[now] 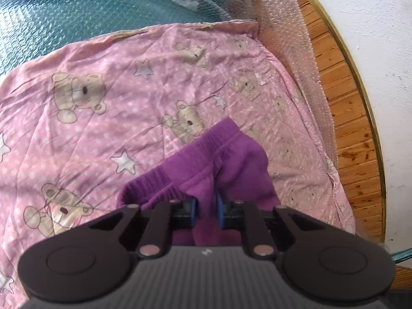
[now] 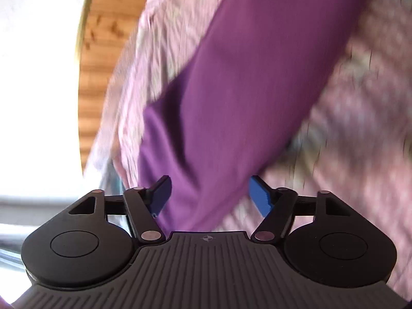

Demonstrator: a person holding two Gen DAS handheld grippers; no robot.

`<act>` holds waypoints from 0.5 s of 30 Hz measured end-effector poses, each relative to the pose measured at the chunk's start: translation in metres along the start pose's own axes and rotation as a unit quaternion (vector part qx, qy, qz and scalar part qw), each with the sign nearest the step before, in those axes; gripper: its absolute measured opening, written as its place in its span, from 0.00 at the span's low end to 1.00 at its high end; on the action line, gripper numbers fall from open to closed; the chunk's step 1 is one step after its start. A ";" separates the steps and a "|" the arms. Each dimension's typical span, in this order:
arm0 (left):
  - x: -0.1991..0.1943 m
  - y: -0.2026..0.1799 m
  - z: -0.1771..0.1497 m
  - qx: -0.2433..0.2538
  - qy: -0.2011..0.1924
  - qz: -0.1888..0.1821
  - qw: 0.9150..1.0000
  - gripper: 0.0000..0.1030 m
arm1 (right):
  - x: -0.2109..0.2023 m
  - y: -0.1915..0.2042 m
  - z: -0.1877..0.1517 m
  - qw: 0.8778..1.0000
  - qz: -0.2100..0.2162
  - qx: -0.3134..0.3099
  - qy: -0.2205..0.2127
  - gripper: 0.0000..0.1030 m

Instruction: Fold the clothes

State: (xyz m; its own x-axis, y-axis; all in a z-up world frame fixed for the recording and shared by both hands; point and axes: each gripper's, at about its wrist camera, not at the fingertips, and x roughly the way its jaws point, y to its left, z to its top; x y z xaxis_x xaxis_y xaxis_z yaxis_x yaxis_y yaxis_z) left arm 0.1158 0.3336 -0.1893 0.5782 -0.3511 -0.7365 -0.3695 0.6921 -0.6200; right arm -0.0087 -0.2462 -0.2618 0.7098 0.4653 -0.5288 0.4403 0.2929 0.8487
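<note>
A purple garment [image 1: 206, 164] with a ribbed elastic band hangs bunched over a pink sheet [image 1: 103, 118] printed with bears and stars. My left gripper [image 1: 207, 209] is shut on a fold of the purple garment, which fills the gap between its blue pads. In the blurred right wrist view the same purple garment [image 2: 244, 77] stretches away up and to the right. My right gripper [image 2: 208, 195] is open, its blue pads wide apart with the purple cloth lying between them.
The pink sheet lies on a surface covered in bubble wrap [image 1: 77, 10]. A wooden floor [image 1: 347, 118] and a white wall [image 1: 381, 51] run along the right. The wooden floor [image 2: 103, 51] also shows in the right wrist view.
</note>
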 end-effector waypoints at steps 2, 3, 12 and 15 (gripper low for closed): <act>-0.005 -0.008 0.002 0.016 -0.005 -0.003 1.000 0.03 | 0.000 -0.001 0.006 1.000 0.005 0.004 -0.016 0.43; -0.008 -0.013 0.003 0.025 -0.008 -0.004 1.000 0.03 | 0.001 -0.001 0.009 1.000 0.008 0.006 -0.020 0.39; -0.020 -0.007 -0.006 0.062 0.015 0.022 0.998 0.02 | -0.018 0.001 0.014 0.998 -0.026 -0.022 -0.044 0.17; -0.037 -0.006 -0.001 0.058 0.002 0.011 0.998 0.02 | -0.028 0.002 0.017 0.997 -0.044 -0.037 -0.053 0.00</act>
State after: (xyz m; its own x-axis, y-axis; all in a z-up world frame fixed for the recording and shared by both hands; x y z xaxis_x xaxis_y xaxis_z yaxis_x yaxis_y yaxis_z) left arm 0.0962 0.3419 -0.1590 0.5678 -0.3370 -0.7510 -0.2957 0.7679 -0.5682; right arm -0.0183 -0.2730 -0.2448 0.7266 0.3451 -0.5941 0.4639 0.3916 0.7947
